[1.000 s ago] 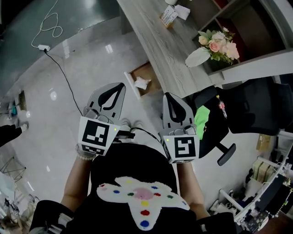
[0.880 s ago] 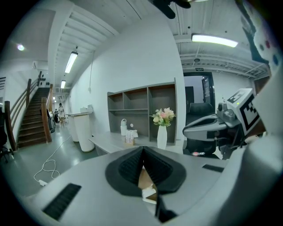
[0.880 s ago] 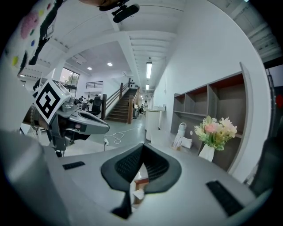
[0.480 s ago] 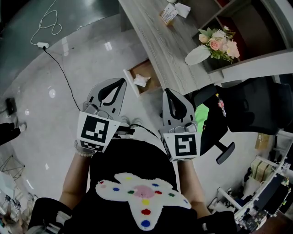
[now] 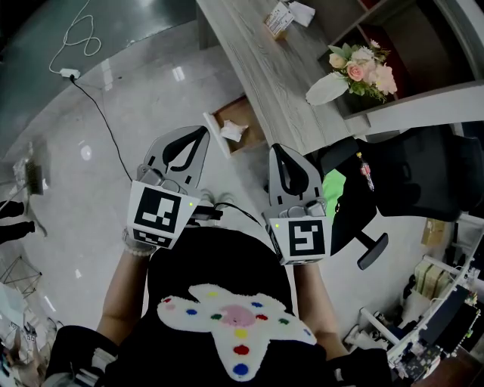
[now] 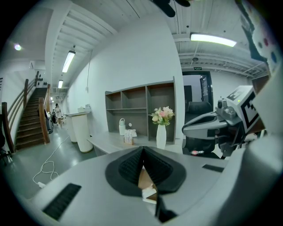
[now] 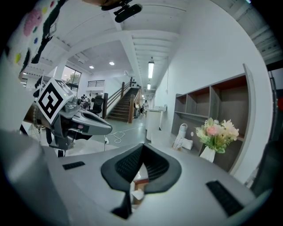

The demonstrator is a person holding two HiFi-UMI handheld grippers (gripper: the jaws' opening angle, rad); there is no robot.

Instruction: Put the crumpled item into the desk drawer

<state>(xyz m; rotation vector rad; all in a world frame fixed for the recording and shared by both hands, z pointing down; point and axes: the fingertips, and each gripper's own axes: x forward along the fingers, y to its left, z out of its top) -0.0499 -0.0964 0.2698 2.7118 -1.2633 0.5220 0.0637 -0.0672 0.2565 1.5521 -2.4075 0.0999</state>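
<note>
A white crumpled item (image 5: pixel 233 134) lies inside the open desk drawer (image 5: pixel 247 115), which is pulled out from under the grey wooden desk (image 5: pixel 276 75). My left gripper (image 5: pixel 202 133) is shut and empty, held above the floor just left of the drawer. My right gripper (image 5: pixel 276 150) is also shut and empty, beside the desk's near edge. In the left gripper view the jaws (image 6: pixel 142 150) meet, and the crumpled item (image 6: pixel 148 194) shows below them. The right gripper view shows its jaws (image 7: pixel 142 148) closed too, with the drawer (image 7: pixel 138 181) under them.
A white vase of flowers (image 5: pixel 355 72) and small boxes (image 5: pixel 281 17) stand on the desk. A black office chair (image 5: pixel 416 178) with a green tag sits to the right. A white cable and plug (image 5: pixel 72 72) lie on the glossy floor at left.
Both grippers stay where they were, shut. Only the head view has shifted slightly.
</note>
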